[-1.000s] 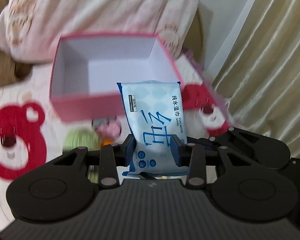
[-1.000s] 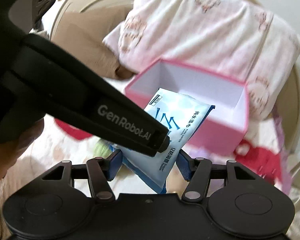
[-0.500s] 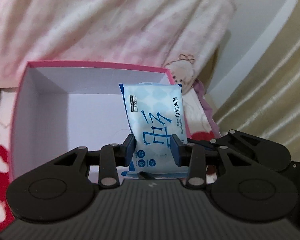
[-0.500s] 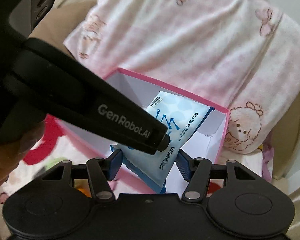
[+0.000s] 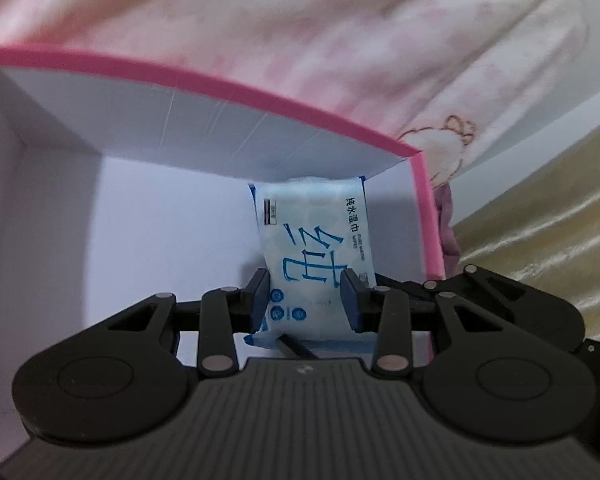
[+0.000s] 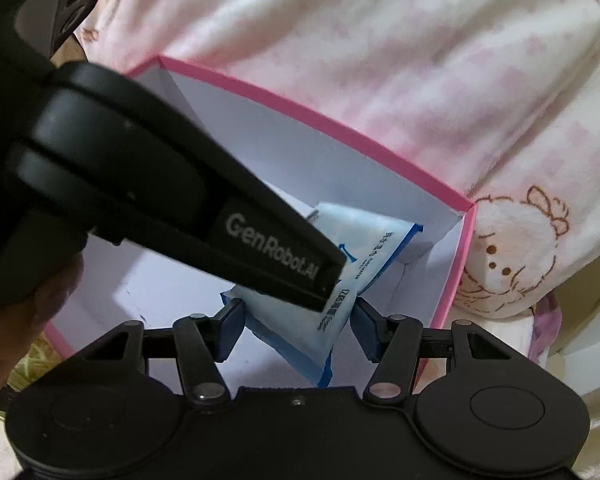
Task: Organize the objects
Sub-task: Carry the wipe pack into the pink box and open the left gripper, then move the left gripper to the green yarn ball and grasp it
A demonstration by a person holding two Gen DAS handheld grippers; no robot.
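Both grippers are meeting over the pink box (image 5: 228, 80): the left gripper (image 5: 305, 296) is pinching the wipes pack (image 5: 314, 236) lengthwise toward the far right corner, while the right gripper's (image 6: 296, 330) spread jaws are flanking it, barely touching.

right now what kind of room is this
Probably a bedroom: a pink cartoon-print pillow lies behind the pink box, with a gold curtain to the side.
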